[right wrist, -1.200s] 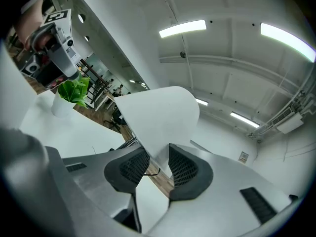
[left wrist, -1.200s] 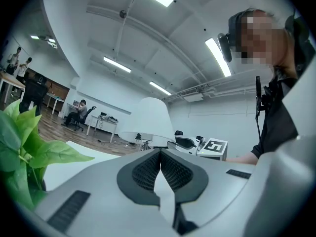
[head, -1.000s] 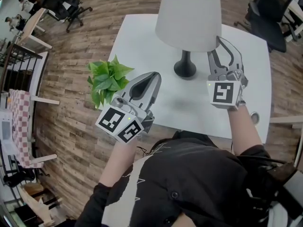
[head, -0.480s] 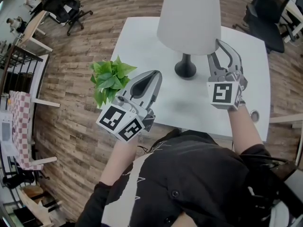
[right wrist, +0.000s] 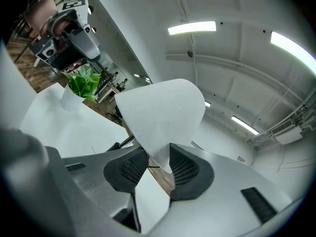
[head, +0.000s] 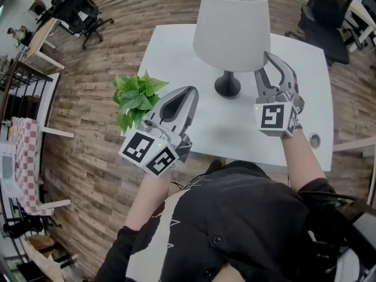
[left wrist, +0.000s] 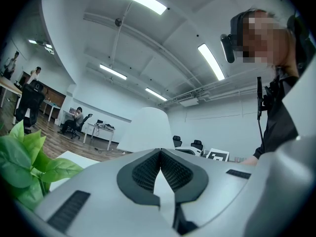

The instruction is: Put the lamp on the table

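Already the table lamp (head: 231, 31) stands on the white table (head: 170, 46). The right gripper (head: 263, 66), jaws just opening, loosely straddles its shade rim, while the left gripper (head: 190, 91) is clenched empty. The shade looks light and crushable, so the dark stem (head: 228, 77) probably grips better.

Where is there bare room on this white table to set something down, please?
Free: the near strip of the table between the lamp base and the near edge, the right side beyond it, and the far left corner. Crowded: under the shade and beside the plant.
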Demonstrator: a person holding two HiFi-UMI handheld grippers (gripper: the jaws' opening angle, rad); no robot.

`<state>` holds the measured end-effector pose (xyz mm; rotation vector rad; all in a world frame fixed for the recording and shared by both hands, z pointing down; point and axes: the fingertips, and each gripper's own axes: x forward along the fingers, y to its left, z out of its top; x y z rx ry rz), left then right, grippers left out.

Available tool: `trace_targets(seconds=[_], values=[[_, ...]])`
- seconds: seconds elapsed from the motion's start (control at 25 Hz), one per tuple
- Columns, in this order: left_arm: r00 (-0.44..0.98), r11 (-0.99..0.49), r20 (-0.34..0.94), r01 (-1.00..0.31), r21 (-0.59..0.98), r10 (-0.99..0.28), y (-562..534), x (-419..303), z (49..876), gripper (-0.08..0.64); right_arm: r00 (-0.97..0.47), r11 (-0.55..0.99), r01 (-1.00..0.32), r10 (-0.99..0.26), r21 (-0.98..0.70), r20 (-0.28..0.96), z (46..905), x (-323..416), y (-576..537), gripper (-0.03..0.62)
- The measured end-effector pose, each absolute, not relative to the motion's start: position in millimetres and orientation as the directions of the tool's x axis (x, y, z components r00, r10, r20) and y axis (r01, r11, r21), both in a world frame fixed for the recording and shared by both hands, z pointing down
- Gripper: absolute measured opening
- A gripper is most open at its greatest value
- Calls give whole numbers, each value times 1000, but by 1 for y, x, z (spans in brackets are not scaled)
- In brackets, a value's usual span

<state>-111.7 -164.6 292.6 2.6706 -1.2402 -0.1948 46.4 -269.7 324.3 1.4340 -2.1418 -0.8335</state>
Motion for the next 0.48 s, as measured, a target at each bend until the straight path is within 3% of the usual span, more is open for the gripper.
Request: trace_targets(seconds=[0.48], values=[[634, -628, -45, -750, 209, -772, -151, -117, 288, 14, -364, 280, -661, -931, 696, 30, 327, 47, -260, 135]])
